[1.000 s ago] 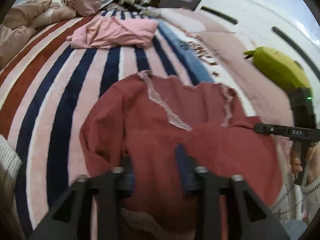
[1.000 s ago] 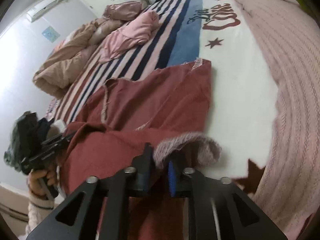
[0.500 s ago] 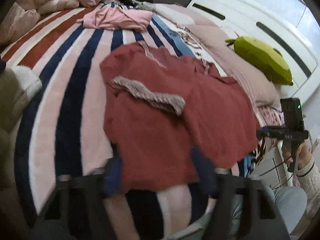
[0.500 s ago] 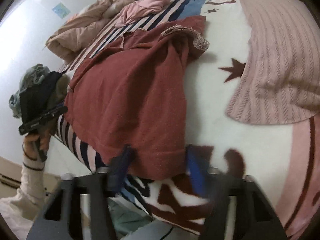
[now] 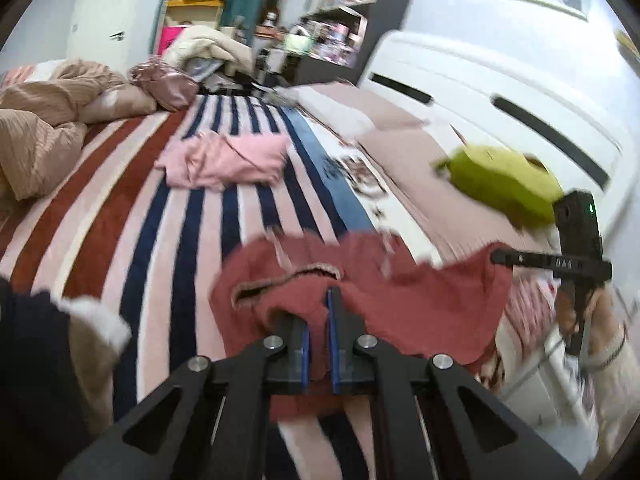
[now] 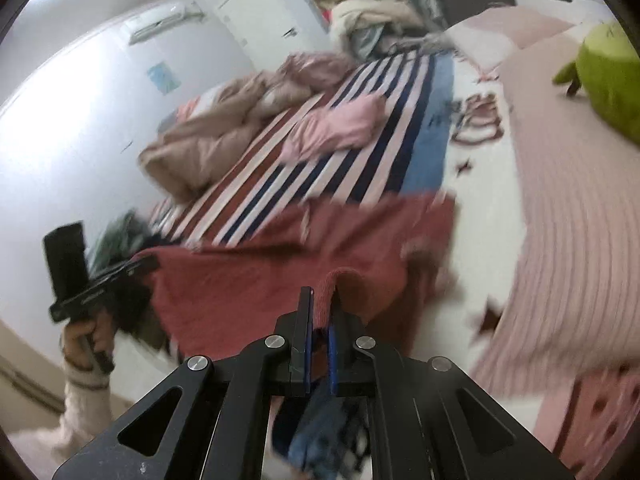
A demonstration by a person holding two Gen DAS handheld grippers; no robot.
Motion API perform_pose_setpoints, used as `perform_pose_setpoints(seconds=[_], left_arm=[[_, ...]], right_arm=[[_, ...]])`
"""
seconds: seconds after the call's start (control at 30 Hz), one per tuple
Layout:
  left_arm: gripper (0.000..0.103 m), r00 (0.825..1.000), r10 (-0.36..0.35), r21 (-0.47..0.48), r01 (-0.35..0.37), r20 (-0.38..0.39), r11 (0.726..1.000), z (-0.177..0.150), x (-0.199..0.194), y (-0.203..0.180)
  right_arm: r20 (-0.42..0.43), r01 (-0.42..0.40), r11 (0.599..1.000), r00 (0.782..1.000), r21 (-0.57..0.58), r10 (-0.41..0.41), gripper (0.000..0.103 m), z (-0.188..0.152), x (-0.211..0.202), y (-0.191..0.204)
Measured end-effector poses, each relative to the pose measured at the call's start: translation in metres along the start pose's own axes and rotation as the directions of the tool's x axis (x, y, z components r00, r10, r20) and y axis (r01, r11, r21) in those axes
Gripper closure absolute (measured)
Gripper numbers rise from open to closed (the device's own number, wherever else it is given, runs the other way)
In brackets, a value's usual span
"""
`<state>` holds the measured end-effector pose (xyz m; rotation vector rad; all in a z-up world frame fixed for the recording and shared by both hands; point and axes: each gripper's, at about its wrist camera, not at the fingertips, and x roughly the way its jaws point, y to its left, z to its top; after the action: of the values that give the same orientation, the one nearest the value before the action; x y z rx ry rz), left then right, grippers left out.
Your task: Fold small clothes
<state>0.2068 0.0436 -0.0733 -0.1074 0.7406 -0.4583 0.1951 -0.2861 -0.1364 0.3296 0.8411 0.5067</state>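
1. Inspecting the tongs, we find the left gripper (image 5: pixel 318 316) pinching a bunched edge of the red garment (image 5: pixel 420 300), lower centre of frame.
2. We find the right gripper (image 6: pixel 320 312) likewise clamped on the garment's edge.
3. We judge folding unfinished: the garment hangs rumpled over the striped blanket (image 5: pixel 192 216); a pink garment (image 5: pixel 224 160), upper centre, lies crumpled.

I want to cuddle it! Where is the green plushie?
In the left wrist view the green plushie lies at the right, on the pink blanket by the white headboard, beyond the red top.
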Motion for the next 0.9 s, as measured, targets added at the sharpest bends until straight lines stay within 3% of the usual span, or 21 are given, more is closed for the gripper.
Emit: perform_pose_setpoints(seconds=[0.07, 0.13, 0.17, 0.2, 0.23, 0.27, 0.33, 0.4, 0.5, 0.6, 0.67, 0.73, 0.77, 0.8, 0.83, 0.9], left_arm=[[0.098, 0.995, 0.099, -0.027, -0.099, 0.007, 0.995, 0.028, 0.029, 0.015], [0.093, 0.993, 0.120, -0.085, -0.119, -0.002, 0.989, 0.048, 0.059, 0.034], [0.088, 0.992, 0.127, -0.125, -0.127, -0.009, 0.984, 0.057, 0.076, 0.046], [0.068, 0.986, 0.163, -0.161, -0.165, -0.025, 0.973, 0.063, 0.094, 0.057], [0.055, 0.978, 0.202, -0.174, -0.207, -0.045, 0.963, 0.064, 0.105, 0.065], [0.052, 0.971, 0.229, -0.176, -0.237, -0.067, 0.955, 0.063, 0.115, 0.072], [0.047, 0.979, 0.188, -0.156, -0.198, -0.075, 0.968, 0.051, 0.118, 0.076], [0.034, 0.991, 0.119, -0.137, -0.126, -0.061, 0.983, 0.034, 0.109, 0.076], [0.032, 0.993, 0.041, -0.087, -0.051, -0.110, 0.995, 0.003, 0.099, 0.063], [0.033, 0.985, 0.003, -0.049, -0.011, -0.174, 0.999, -0.034, 0.098, 0.046], [0.035, 0.978, -0.012, -0.052, 0.001, -0.208, 0.999, -0.056, 0.099, 0.037], [0.052, 0.977, -0.020, -0.038, 0.013, -0.211, 0.999, -0.071, 0.097, 0.029], [0.058, 0.978, -0.006, -0.024, 0.001, -0.207, 1.000, -0.075, 0.095, 0.025], [0.072, 0.979, 0.021, -0.004, -0.023, -0.204, 1.000, -0.080, 0.093, 0.020], [0.096, 0.979, 0.050, 0.018, -0.047, -0.198, 0.999, -0.082, 0.091, 0.015], [0.101, 0.981, 0.082, 0.054, -0.074, -0.175, 0.996, -0.084, 0.081, 0.009]], right_arm=[[0.027, 0.058, 0.998, 0.998, 0.026, -0.059, 0.103, 0.029, 0.012, -0.013], [0.043, 0.110, 0.991, 0.993, 0.072, -0.113, 0.102, 0.057, 0.030, -0.030], [0.051, 0.147, 0.983, 0.987, 0.107, -0.153, 0.102, 0.074, 0.044, -0.044], [0.051, 0.185, 0.974, 0.980, 0.130, -0.193, 0.101, 0.085, 0.055, -0.055], [0.042, 0.212, 0.966, 0.974, 0.148, -0.221, 0.096, 0.091, 0.062, -0.065], [-0.006, 0.263, 0.949, 0.964, 0.173, -0.266, 0.074, 0.097, 0.076, -0.077], [-0.024, 0.267, 0.946, 0.963, 0.182, -0.267, 0.057, 0.093, 0.084, -0.086], [-0.024, 0.204, 0.970, 0.979, 0.136, -0.202, 0.056, 0.074, 0.078, -0.082], [-0.077, 0.187, 0.981, 0.980, 0.056, -0.183, 0.046, 0.036, 0.070, -0.074], [-0.164, 0.096, 0.993, 0.983, 0.070, -0.083, 0.046, -0.005, 0.071, -0.071], [-0.190, 0.060, 0.994, 0.981, 0.086, -0.043, 0.046, -0.024, 0.075, -0.070], [-0.203, 0.049, 0.996, 0.979, 0.070, -0.034, 0.054, -0.042, 0.081, -0.063], [-0.200, 0.057, 0.997, 0.979, 0.052, -0.046, 0.068, -0.050, 0.084, -0.059], [-0.197, 0.065, 0.997, 0.979, 0.042, -0.056, 0.078, -0.057, 0.084, -0.055], [-0.190, 0.080, 0.996, 0.979, 0.029, -0.073, 0.097, -0.061, 0.085, -0.052], [-0.147, 0.113, 0.994, 0.983, -0.008, -0.113, 0.099, -0.066, 0.080, -0.046]])
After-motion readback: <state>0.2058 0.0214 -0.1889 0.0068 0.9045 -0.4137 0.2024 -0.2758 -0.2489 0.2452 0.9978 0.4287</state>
